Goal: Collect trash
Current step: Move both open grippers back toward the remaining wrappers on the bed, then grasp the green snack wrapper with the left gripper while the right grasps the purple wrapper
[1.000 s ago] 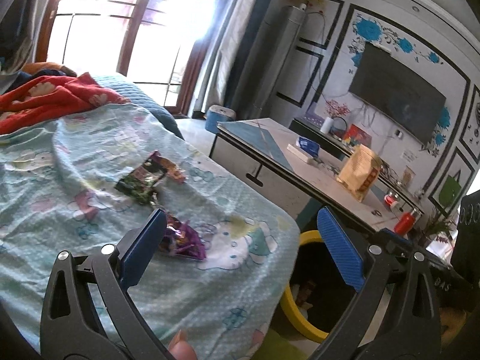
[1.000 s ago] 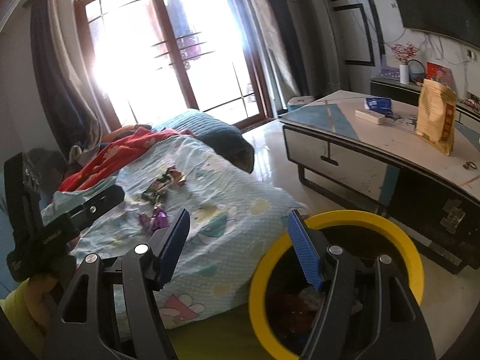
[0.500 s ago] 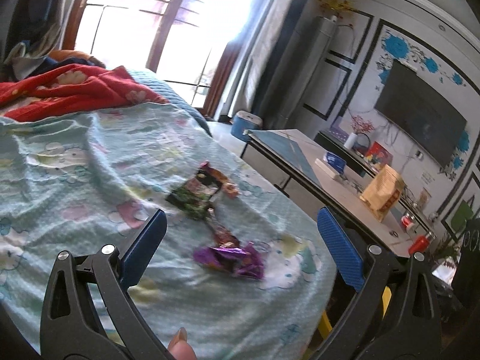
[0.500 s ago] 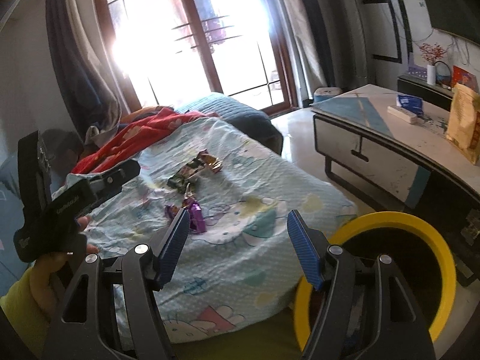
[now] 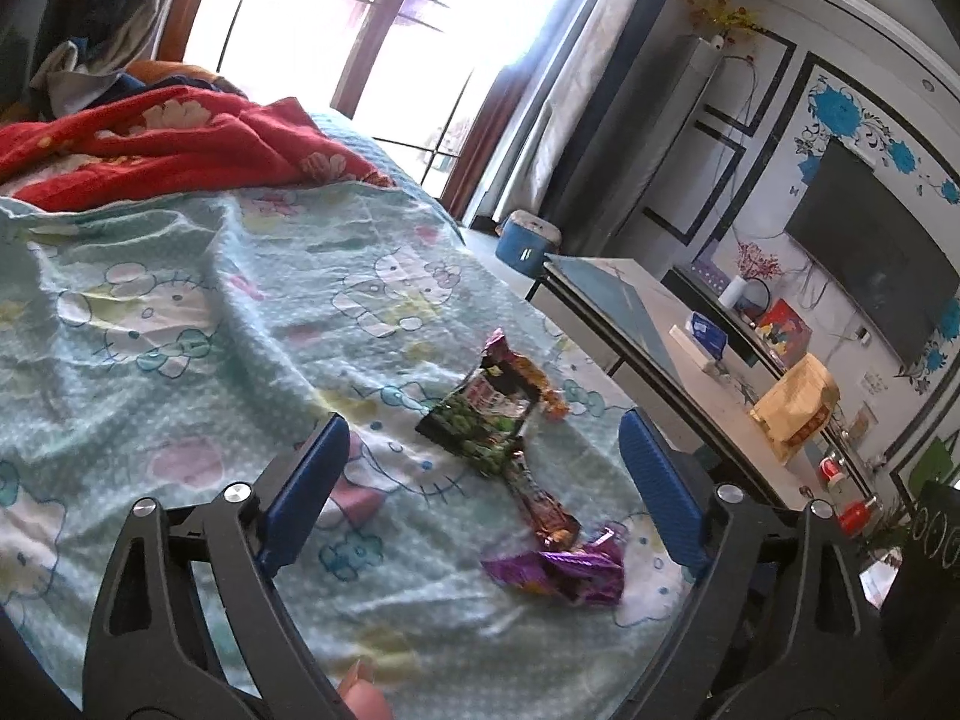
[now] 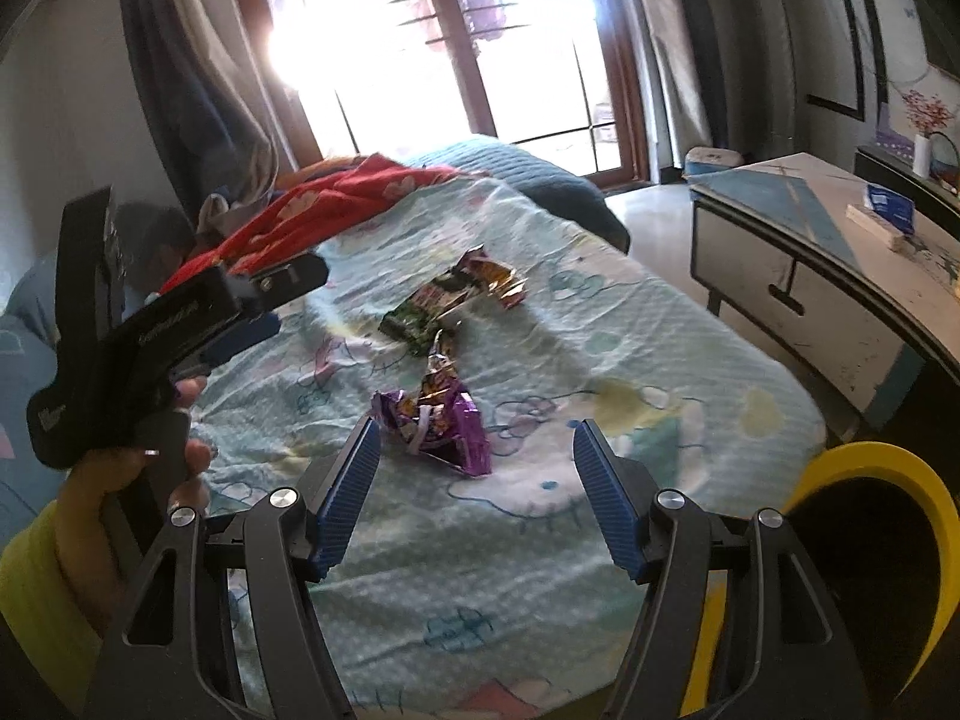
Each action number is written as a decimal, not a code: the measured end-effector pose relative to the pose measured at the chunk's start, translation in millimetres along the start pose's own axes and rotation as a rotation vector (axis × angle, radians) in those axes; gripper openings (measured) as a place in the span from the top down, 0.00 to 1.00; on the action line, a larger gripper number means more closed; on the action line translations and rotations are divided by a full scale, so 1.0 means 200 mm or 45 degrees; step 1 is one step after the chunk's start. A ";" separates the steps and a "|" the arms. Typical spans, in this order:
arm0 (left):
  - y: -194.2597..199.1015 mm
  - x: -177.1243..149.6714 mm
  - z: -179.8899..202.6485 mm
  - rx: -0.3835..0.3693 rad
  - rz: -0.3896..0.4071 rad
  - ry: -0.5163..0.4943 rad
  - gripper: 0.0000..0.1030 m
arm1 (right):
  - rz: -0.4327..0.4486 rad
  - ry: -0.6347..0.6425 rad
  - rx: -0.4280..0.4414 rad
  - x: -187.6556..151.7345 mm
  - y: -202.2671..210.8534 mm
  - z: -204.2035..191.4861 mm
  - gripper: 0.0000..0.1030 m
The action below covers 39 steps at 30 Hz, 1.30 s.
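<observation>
Both hand-held grippers are open and empty; the left hand-held gripper [image 5: 483, 468] has just been closing slightly. With the right hand-held gripper [image 6: 477, 489], straddle the purple wrapper [image 6: 441, 423] on the bed [image 6: 630, 354], pinch its crumpled bulk, then carry it to the yellow-rimmed bin [image 6: 864, 456].

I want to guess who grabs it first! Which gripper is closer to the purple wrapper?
Right. The right gripper is open just in front of the purple wrapper. The left gripper, also open, hovers farther off, up by the green wrapper.
</observation>
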<state>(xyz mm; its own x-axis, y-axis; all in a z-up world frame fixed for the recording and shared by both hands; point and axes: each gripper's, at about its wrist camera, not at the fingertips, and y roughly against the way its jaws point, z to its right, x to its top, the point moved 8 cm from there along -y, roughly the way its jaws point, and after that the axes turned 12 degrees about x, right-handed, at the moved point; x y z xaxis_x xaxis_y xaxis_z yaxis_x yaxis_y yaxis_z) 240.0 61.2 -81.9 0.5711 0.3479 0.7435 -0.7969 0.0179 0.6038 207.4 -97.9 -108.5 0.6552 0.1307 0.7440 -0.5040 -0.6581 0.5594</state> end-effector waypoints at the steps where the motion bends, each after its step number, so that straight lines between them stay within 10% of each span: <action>1: -0.02 0.00 -0.01 -0.001 -0.009 0.003 0.22 | -0.008 0.002 0.007 0.00 -0.02 -0.01 0.40; 20: -0.41 -0.02 -0.04 -0.073 -0.241 0.107 0.53 | -0.143 -0.104 0.095 -0.07 -0.32 0.06 0.73; 39: -0.35 -0.09 0.00 -0.121 -0.267 0.059 0.95 | -0.149 -0.070 0.125 -0.16 -0.22 -0.02 0.85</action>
<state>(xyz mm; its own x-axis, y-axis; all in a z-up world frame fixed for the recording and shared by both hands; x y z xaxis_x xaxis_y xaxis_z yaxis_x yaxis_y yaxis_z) 286.1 53.0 -137.0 0.7184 0.3701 0.5890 -0.6777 0.1816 0.7125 207.0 -71.1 -155.3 0.7373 0.1716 0.6534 -0.3669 -0.7104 0.6005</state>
